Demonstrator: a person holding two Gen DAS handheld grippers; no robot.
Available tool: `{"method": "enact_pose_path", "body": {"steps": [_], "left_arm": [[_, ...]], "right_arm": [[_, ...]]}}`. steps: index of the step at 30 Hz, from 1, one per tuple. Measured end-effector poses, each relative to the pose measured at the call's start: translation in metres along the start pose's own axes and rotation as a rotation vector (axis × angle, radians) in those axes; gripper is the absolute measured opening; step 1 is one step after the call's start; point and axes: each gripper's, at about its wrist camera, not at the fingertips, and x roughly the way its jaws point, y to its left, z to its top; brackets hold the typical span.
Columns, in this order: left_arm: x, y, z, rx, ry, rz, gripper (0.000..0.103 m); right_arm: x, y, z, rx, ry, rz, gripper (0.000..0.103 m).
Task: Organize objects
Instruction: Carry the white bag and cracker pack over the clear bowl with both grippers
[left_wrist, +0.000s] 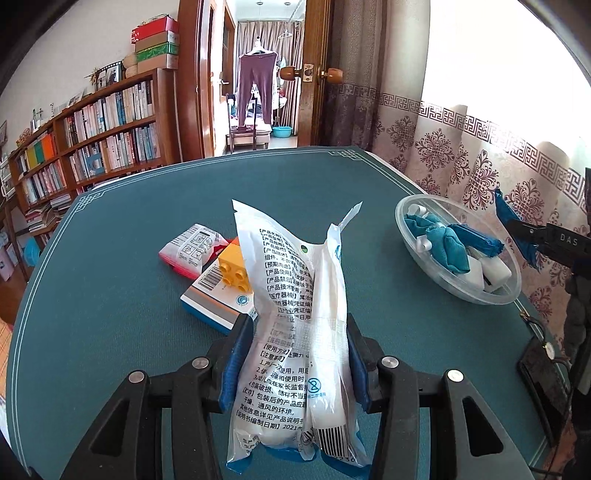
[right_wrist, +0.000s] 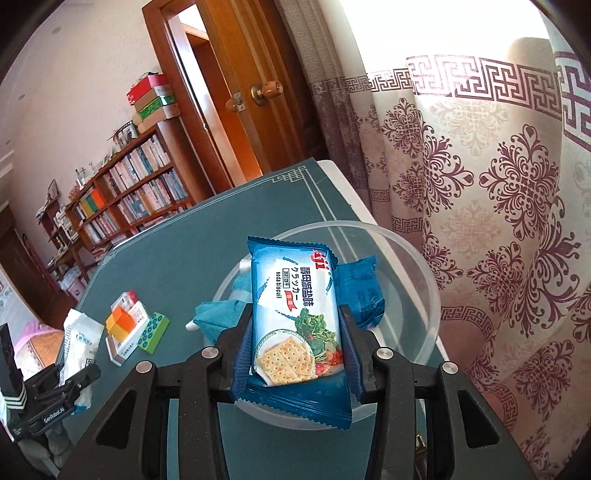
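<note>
Two grippers: each clamps a packet between its blue pads.
Left gripper: jaws narrowed on a white printed pouch, which stands upright between the pads and runs toward 12 o'clock past the fingertips.
Right gripper: jaws pressed on a blue soda-biscuit packet, its long axis toward 12 o'clock, held over the clear plastic bowl.
Bowl contents: blue wrapped packets, teal cloth-like pieces and white blocks, seen in the left wrist view at 2 o'clock from the pouch.
Pile on the table: yellow brick atop a blue-and-white box, red-edged sachet touching them, all at 10 o'clock from the left pads, just beyond them.
Green studded plate: beside that box, right wrist view only.
Surface: teal mat.
</note>
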Motion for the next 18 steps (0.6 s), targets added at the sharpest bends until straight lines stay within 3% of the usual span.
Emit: {"method": "enact_pose_path", "body": {"steps": [11, 18], "left_arm": [[0.003, -0.022, 0.006, 0.042, 0.006, -0.026, 0.050], [0.006, -0.033, 0.007, 0.057, 0.017, -0.041, 0.050]], "right_arm": [[0.041, -0.044, 0.023, 0.040, 0.051, -0.070, 0.043], [0.053, -0.054, 0.024, 0.056, 0.081, -0.063, 0.044]]}}
